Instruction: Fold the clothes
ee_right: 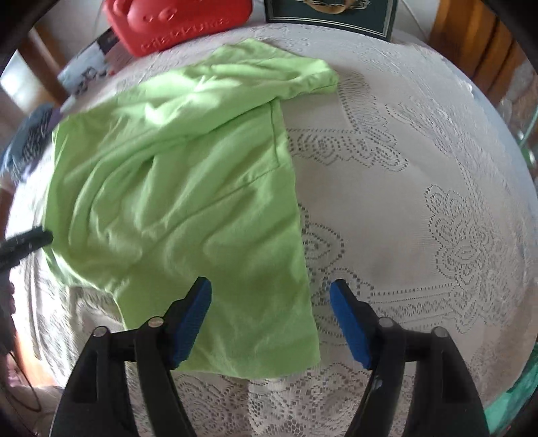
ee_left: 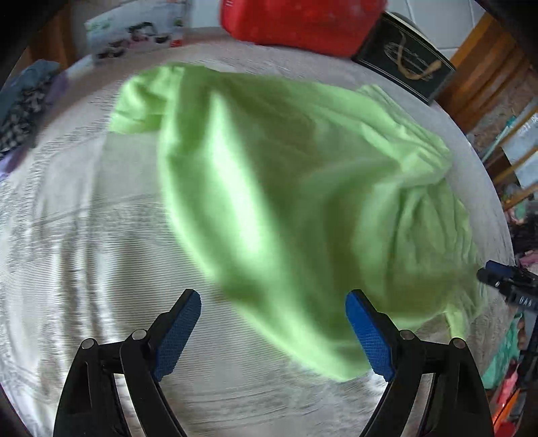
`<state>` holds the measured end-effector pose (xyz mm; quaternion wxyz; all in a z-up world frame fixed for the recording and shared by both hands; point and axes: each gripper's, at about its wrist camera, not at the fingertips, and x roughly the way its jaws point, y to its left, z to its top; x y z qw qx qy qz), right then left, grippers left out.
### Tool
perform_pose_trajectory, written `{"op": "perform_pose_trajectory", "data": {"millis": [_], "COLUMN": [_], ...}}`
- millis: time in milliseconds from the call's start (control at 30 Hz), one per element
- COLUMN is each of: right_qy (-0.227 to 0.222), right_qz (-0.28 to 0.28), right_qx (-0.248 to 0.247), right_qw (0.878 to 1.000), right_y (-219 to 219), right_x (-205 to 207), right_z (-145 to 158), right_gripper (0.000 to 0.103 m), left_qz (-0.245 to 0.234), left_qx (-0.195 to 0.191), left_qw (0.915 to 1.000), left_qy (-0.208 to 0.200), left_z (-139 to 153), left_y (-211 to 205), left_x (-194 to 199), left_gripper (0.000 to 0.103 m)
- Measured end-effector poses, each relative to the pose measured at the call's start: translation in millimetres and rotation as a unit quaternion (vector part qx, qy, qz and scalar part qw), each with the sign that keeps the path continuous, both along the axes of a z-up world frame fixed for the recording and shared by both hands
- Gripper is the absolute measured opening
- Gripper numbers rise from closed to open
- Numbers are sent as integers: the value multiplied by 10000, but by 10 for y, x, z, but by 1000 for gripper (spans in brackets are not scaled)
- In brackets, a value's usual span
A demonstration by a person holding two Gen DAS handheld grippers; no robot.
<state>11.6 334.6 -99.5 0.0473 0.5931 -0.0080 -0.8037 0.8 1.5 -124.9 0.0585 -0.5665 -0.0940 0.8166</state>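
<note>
A light green shirt (ee_left: 285, 188) lies crumpled on the white lace tablecloth (ee_left: 84, 235). My left gripper (ee_left: 273, 299) is open and empty, just above the shirt's near left edge; this view is blurred. In the right wrist view the shirt (ee_right: 175, 188) lies partly folded, one sleeve at the far end. My right gripper (ee_right: 270, 285) is open and empty over the shirt's near right corner. The right gripper shows at the right edge of the left wrist view (ee_left: 504, 282), and the left gripper at the left edge of the right wrist view (ee_right: 23, 245).
A red plastic case (ee_right: 175, 23) and a dark box with a gold emblem (ee_right: 333, 13) stand at the table's far edge. A pile of dark patterned clothes (ee_left: 23, 101) lies at the far left. Wooden furniture (ee_left: 487, 77) stands behind on the right.
</note>
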Motion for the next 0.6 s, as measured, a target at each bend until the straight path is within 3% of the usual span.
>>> {"op": "perform_pose_trajectory", "data": {"millis": [67, 133, 167, 200, 233, 300, 467, 533, 567, 600], "right_qy": [-26, -55, -35, 23, 80, 161, 850, 810, 748, 550], "right_qz": [33, 116, 158, 215, 273, 235, -804, -1500, -1810, -1999], "right_qx": [48, 15, 77, 111, 145, 89, -694, -542, -476, -449], "right_qw": [10000, 9999, 9998, 9997, 9995, 9996, 9907, 9839, 9795, 9772], "right_y": [-13, -51, -85, -114, -142, -136, 521, 944, 1148, 1324], "right_x": [13, 37, 58, 66, 75, 56, -55, -106, -130, -148], "right_z": [-60, -114, -124, -99, -73, -2, 479, 493, 479, 394], "right_gripper": [78, 75, 69, 50, 9, 5, 5, 5, 5, 7], "left_qz": [-15, -31, -38, -46, -53, -69, -601, -830, -882, -866], "left_qx": [35, 70, 87, 105, 122, 157, 279, 375, 404, 356], "left_qw": [10000, 10000, 10000, 9999, 9999, 9999, 9959, 9928, 9919, 9918], "left_qy": [4, 9, 11, 13, 15, 19, 616, 772, 818, 866], "left_z": [19, 39, 48, 58, 68, 87, 641, 843, 924, 982], "left_y": [61, 121, 152, 182, 212, 273, 724, 924, 984, 975], "left_x": [-41, -82, -102, -122, -143, -184, -596, -802, -878, -885], "left_gripper": [86, 73, 57, 37, 32, 28, 28, 29, 40, 62]}}
